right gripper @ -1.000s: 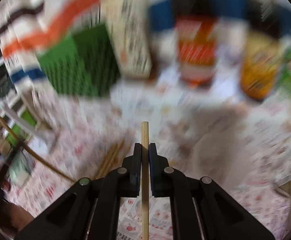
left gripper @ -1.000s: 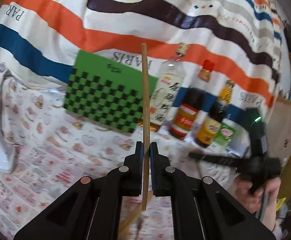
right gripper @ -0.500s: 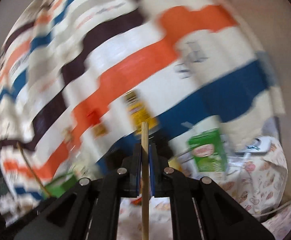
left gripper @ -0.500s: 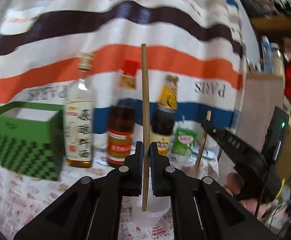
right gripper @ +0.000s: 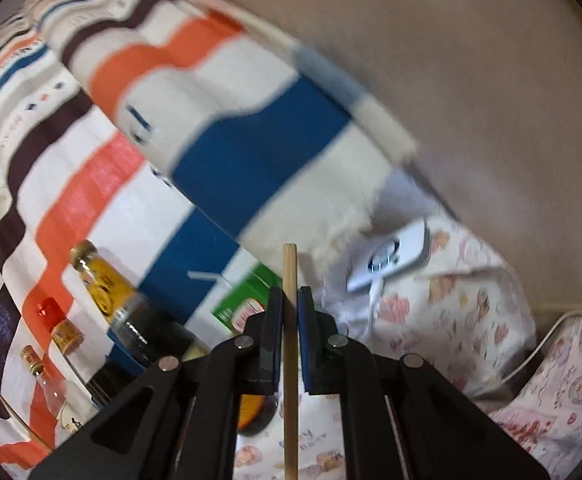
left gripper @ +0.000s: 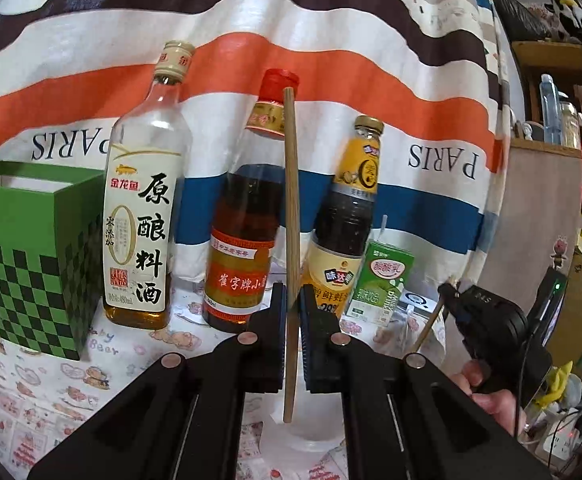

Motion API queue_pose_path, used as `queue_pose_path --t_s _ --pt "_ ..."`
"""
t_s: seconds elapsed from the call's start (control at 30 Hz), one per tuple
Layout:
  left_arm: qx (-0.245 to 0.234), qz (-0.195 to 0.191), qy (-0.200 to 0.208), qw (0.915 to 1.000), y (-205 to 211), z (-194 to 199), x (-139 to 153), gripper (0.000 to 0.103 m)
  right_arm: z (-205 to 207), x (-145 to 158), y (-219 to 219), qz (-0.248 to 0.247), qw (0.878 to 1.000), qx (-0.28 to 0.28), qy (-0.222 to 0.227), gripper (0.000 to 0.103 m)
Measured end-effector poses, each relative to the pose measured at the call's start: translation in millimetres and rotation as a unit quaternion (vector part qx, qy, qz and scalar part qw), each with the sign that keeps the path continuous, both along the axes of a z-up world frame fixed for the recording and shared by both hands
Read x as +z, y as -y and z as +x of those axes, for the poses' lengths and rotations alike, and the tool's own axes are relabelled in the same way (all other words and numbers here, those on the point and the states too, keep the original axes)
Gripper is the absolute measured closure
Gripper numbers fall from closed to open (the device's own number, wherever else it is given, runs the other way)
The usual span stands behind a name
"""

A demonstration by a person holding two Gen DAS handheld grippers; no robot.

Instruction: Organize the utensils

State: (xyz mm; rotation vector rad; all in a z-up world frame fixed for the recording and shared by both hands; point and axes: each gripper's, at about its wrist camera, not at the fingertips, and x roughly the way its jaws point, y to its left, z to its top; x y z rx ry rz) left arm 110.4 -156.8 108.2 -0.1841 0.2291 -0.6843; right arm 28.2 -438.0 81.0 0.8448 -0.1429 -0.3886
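Note:
My left gripper is shut on a wooden chopstick that stands nearly upright between its pads, its lower end hanging over a clear plastic cup just below the jaws. In the right wrist view my right gripper is shut on a second wooden chopstick, which pokes a short way past the fingertips. The left wrist view also shows the right gripper at the far right, held by a hand, with its chopstick slanting down.
Three sauce bottles stand in a row: a pale one, a red-capped one and a dark one. A green checked box sits at left, a green drink carton at right. A striped cloth hangs behind. A white charger lies on the patterned tablecloth.
Both views have swung rightward: the green box slid to the left edge and the bottles came to the centre. The right gripper rolled and now faces the table's right end. Both chopsticks stay gripped.

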Motion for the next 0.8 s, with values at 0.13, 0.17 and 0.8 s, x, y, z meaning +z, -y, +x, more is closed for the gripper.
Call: queue_pose_path --t_s 0.13,0.17,0.8 --pt "-0.006 0.005 -0.024 0.9997 7 14 -12 0.098 -1 -10 19 0.067 0.998 0.005 0.010 0.096" --pt "-0.006 0.009 -0.025 0.9996 9 15 -15 0.098 -4 -15 23 0.086 0.996 -0.010 0.014 0.096" --pt "-0.046 0.077 -0.077 0.9929 24 23 -51 0.098 34 -14 -8 -0.040 0.995 0.084 -0.042 0.096"
